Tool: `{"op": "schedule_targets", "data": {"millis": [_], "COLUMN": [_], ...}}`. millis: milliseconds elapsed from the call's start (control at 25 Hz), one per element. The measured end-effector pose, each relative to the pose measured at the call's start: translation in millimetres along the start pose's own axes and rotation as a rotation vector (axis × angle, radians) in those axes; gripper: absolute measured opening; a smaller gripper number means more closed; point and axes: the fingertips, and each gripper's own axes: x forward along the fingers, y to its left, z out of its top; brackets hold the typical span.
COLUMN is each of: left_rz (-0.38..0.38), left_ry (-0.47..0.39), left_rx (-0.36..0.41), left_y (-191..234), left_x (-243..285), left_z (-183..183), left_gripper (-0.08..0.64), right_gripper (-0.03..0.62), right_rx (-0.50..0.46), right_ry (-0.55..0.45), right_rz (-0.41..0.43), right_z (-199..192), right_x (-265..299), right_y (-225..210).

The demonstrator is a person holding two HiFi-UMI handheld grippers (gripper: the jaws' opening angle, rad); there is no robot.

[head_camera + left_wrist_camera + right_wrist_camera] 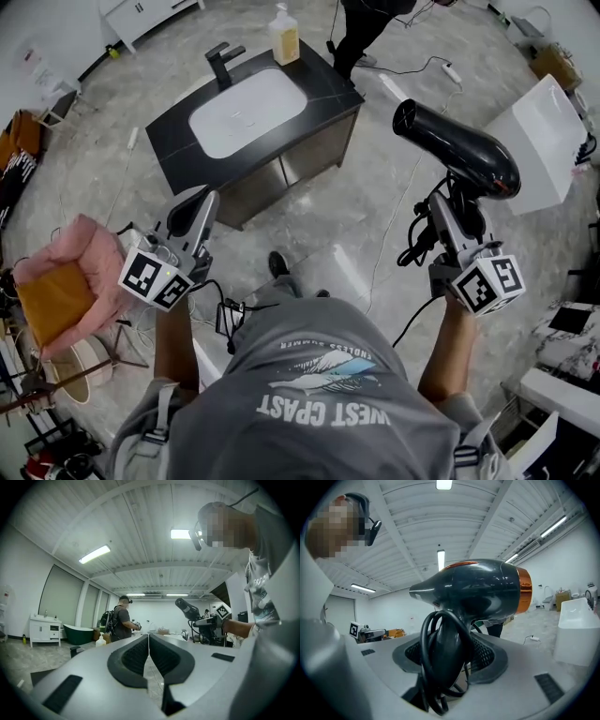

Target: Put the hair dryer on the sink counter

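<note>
My right gripper is shut on the handle of a black hair dryer with an orange ring, held upright in the air to the right of the sink counter. In the right gripper view the dryer fills the middle, and its handle and coiled cord sit between the pads. My left gripper hangs in front of the counter. Its jaws are shut on nothing. The counter has a black top and a white basin.
A soap bottle and a black faucet stand on the counter. A person in black stands behind it. A white tub is at the right, a pink chair at the left. Cables lie on the floor.
</note>
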Motion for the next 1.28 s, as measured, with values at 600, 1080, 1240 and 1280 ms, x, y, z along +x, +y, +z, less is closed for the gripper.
{"op": "schedule_targets", "data": {"millis": [600,1080,1240,1280], "left_rz": [-0.132,-0.125,-0.120,-0.118], "left_ry": [-0.013,-0.025,-0.033,-0.034], "left_rx": [-0.003,-0.017,-0.030,-0.031], "left_y": [90.9,170.7,191.0,196.3], "left_x": [74.1,75.9,70.9,69.3], "left_z": [13.9,19.9,15.4,14.0], "left_gripper": [0.020,0.020,0.020,0.020], "right_gripper": [0.245,0.245,0.245,0.245], "right_rx": [-0.006,-0.032,-0.047,-0.048], "right_ry": [-0.025,-0.005,0.018,0.023], "right_rz": [-0.114,-0.136,-0.135,-0.135], "right_z": [21.4,33.3,34.7,34.1], "right_x": [79.0,156.5,184.0,191.4], "right_y": [-8.5,1.6,4.4,4.9]}}
